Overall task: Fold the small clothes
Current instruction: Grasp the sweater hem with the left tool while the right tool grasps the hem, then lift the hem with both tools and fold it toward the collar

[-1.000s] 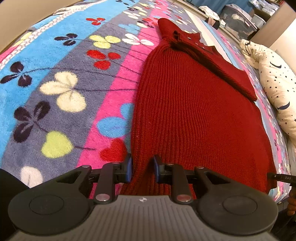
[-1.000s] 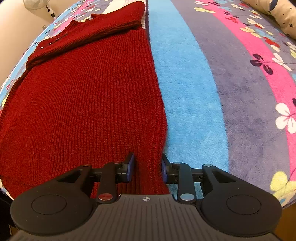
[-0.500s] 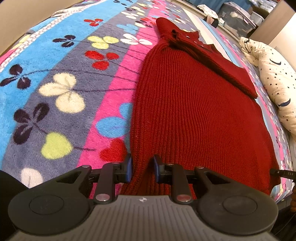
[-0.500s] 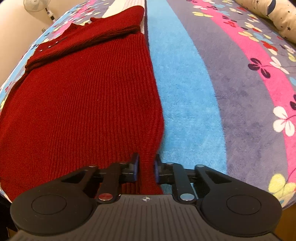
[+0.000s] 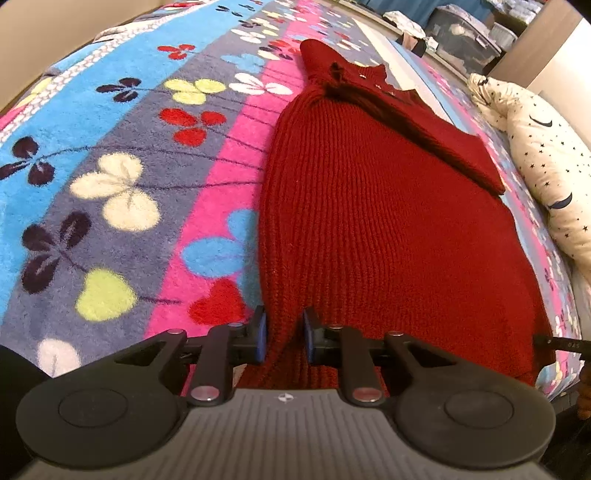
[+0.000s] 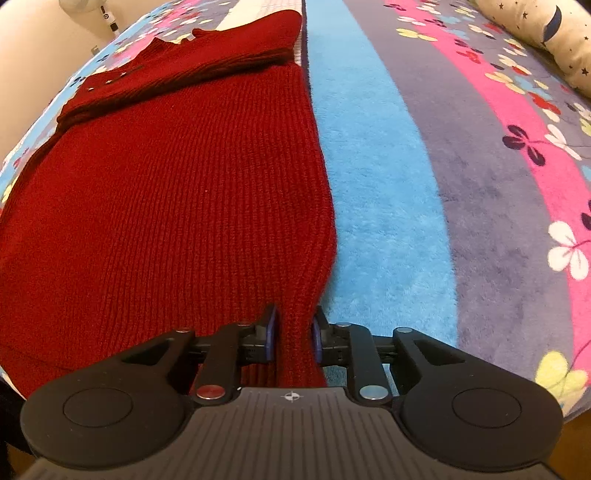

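A dark red knitted sweater (image 5: 369,221) lies flat on a flowered blanket, its sleeves folded across the far end. My left gripper (image 5: 282,338) is shut on the sweater's near left hem corner. In the right wrist view the same sweater (image 6: 177,206) fills the left half. My right gripper (image 6: 293,338) is shut on its near right hem corner, where the knit bunches between the pads.
The striped flowered blanket (image 5: 122,177) covers the bed; it also shows in the right wrist view (image 6: 461,184). A cream star-print pillow (image 5: 546,173) lies along the right edge. Storage bins (image 5: 465,33) stand beyond the bed. A fan (image 6: 92,9) stands at the far left.
My right gripper closed from open onto the sweater's right hem corner. The left gripper stayed on its corner, and both views show the hem slightly lifted and drawn forward.
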A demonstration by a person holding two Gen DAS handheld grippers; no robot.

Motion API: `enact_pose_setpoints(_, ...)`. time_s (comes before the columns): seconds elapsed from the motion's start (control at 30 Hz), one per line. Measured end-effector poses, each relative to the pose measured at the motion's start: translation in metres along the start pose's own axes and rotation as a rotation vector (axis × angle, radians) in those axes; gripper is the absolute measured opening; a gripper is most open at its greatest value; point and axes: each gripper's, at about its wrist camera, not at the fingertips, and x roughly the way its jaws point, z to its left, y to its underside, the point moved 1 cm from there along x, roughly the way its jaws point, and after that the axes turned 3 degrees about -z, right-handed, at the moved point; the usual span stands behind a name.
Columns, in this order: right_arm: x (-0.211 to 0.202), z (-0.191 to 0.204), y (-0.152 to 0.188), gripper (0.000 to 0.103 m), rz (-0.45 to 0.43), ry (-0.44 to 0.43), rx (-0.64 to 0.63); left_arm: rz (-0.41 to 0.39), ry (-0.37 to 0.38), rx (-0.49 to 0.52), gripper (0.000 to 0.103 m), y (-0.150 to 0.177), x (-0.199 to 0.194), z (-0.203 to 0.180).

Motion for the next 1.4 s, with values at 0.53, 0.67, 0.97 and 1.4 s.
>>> enact_pose_setpoints(0.53, -0.034, 0.017, -0.010, 0.012, -0.126, -0.059, -0.016, -0.213, 0.110, 0.159, 0.012, -0.006, -0.043, -0.027)
enact_pose_setpoints(0.67, -0.074, 0.020, -0.020, 0.012, -0.251, -0.136, 0.013, -0.312, 0.196, 0.149, 0.011, -0.015, -0.072, -0.029)
enact_pose_setpoints(0.97, -0.163, 0.011, -0.015, 0.010, -0.495, -0.263, -0.005, -0.486, 0.380, 0.096, 0.010, -0.030, -0.150, -0.016)
enact_pose_setpoints(1.4, -0.251, -0.064, 0.047, 0.009, -0.688, -0.561, 0.108, -0.522, 0.536, 0.079, 0.011, -0.001, -0.248, 0.033)
